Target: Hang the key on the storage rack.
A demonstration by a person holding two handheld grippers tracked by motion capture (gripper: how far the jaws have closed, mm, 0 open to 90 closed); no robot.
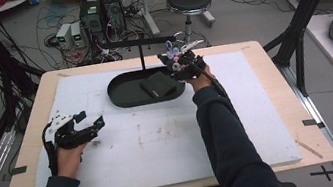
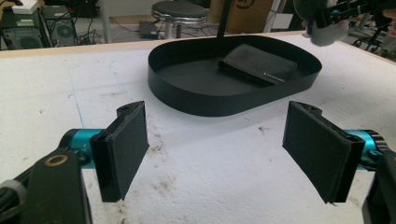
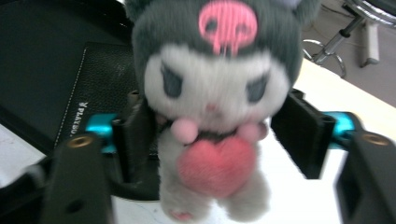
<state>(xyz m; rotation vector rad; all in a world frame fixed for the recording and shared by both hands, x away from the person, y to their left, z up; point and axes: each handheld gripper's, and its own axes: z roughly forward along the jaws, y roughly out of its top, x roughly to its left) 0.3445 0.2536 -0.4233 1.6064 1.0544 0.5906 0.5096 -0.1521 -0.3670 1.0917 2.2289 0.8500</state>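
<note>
On the white foam mat [image 1: 162, 144], a black oval tray [image 2: 187, 95] with a thin upright wall sits toward the far side; its surface looks smooth and matte. Inside it lies a black wallet [image 2: 259, 64], flat and rectangular, with a grained, leather-like face; small pale lettering runs along one edge, and in the right gripper view I read only "PLAY" before the jaw cuts it off. A slim black post [image 1: 141, 54] rises from the tray.

My right gripper [image 1: 181, 63] hangs at the tray's right end with a plush toy [image 3: 212, 102] between its jaws. The toy is soft and fuzzy: grey hood with a pink skull mark, white face, pink heart at the chest. The jaws stand wide on either side of it; the left pad seems to touch the fur, the right stands just clear, so I read the grip as released, though blur leaves this uncertain.

My left gripper [image 1: 89, 122] rests near the mat's left edge, well apart from the tray, its flat, black, rubbery pads [image 2: 123, 149] spread wide with nothing between them.
</note>
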